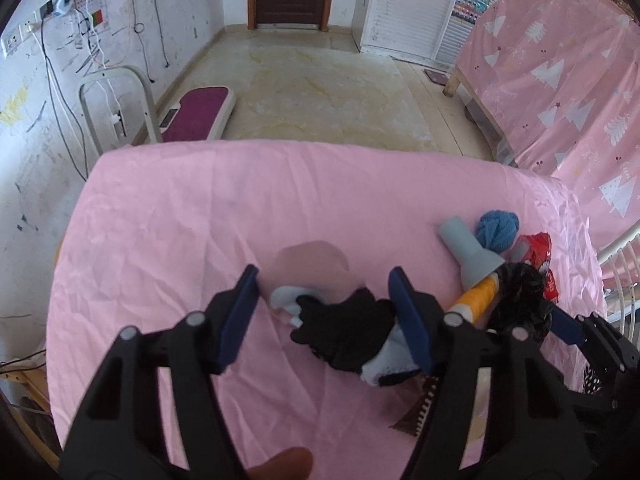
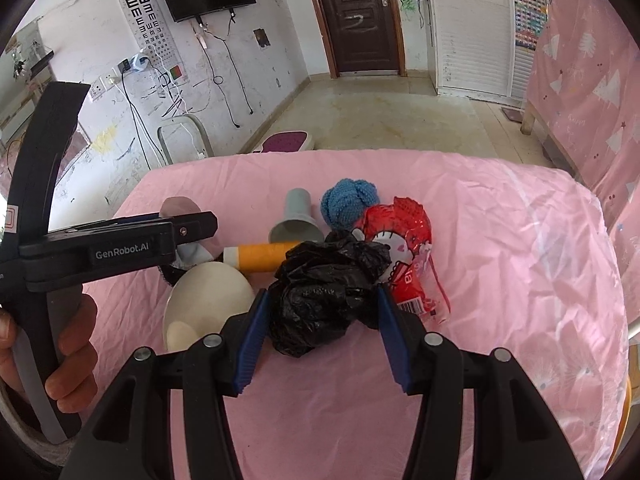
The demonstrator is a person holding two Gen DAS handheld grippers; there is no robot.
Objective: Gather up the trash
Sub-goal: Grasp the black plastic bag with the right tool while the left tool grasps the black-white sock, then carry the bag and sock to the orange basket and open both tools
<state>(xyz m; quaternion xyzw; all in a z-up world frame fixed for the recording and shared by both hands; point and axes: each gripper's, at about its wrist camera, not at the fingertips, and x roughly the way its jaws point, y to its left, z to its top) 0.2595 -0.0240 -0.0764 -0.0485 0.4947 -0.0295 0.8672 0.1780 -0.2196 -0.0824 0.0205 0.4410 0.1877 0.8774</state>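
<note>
Lying between right hand-held gripper [image 2: 322, 330] pads, black bag [image 2: 326, 290]

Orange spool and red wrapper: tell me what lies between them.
The crumpled black bag, seen in the right wrist view, sits between the orange spool and red wrapper.

"What can't you make out from your side?"

"A blurred pinkish patch [image 1: 314, 266] lies on the sheet just beyond my left gripper [image 1: 324, 318]; I can't name it. A brown saw-edged scrap [image 1: 416, 410] is half hidden under that gripper's right finger."

"And the orange spool [image 2: 262, 257]?"

"Its right end goes under the crumpled black bag [image 2: 324, 300], and its left end is behind my left gripper. The pale oval dish [image 2: 208, 300] is partly covered by my right gripper [image 2: 320, 330]. The print on the red wrapper [image 2: 408, 256] is too small to read."
</note>
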